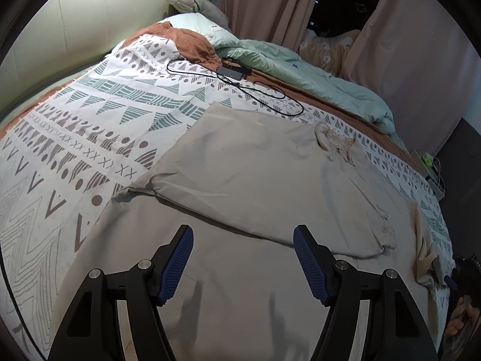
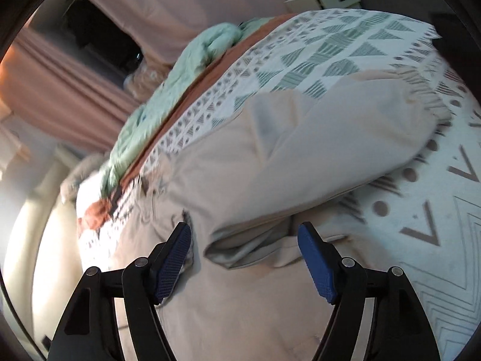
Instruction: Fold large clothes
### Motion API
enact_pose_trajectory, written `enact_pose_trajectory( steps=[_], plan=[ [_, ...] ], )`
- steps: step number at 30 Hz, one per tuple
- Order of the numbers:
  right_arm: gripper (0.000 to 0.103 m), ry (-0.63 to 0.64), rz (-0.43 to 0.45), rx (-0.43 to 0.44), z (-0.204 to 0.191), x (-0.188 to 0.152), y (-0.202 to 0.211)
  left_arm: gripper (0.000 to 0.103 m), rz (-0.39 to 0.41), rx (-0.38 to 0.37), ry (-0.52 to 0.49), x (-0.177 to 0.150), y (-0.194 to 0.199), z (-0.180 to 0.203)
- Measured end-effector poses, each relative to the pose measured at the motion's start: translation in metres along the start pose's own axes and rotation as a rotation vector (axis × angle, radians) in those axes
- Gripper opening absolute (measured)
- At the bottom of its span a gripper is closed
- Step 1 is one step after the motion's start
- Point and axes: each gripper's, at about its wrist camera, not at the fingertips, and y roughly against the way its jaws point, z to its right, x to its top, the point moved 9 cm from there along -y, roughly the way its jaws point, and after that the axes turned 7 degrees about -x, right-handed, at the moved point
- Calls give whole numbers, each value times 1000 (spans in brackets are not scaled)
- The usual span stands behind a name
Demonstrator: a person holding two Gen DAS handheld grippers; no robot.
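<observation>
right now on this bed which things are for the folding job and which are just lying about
For the job:
large beige garment
left gripper
right gripper

Lying about:
black cable with charger brick
mint green quilt
grey plush toy

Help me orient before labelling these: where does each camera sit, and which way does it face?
Left wrist: on the left gripper, jaws open, facing up the bed over the beige garment toward the charger cable; a hand shows far right.
Right wrist: on the right gripper, jaws open, tilted, blurred, over the garment's folded part.
Shared: garment, patterned bedspread, green duvet.
</observation>
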Motion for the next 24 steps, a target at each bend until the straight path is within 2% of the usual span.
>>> enact_pose_trajectory(
  steps=[5,10,16,18,21,24],
  plan=[
    [74,-186,74,-25,56,13,5,70,-4,17,-18,-2,-4,0],
    [74,-342,82,-8,95,25,-7,70,-12,46,-34,-3,-10,-4],
    [71,-403,120,-4,115,43,-25,70,-27,74,-51,-3,-22,-6],
    [67,-423,135,0,118,47,-27,70,-30,81,-65,-3,-25,-3],
    [53,-460,170,-5,126,51,-29,70,-36,85,-78,-3,-30,1],
    [25,-469,184,-31,135,53,-30,70,-40,82,-75,-4,-31,2]
  ],
)
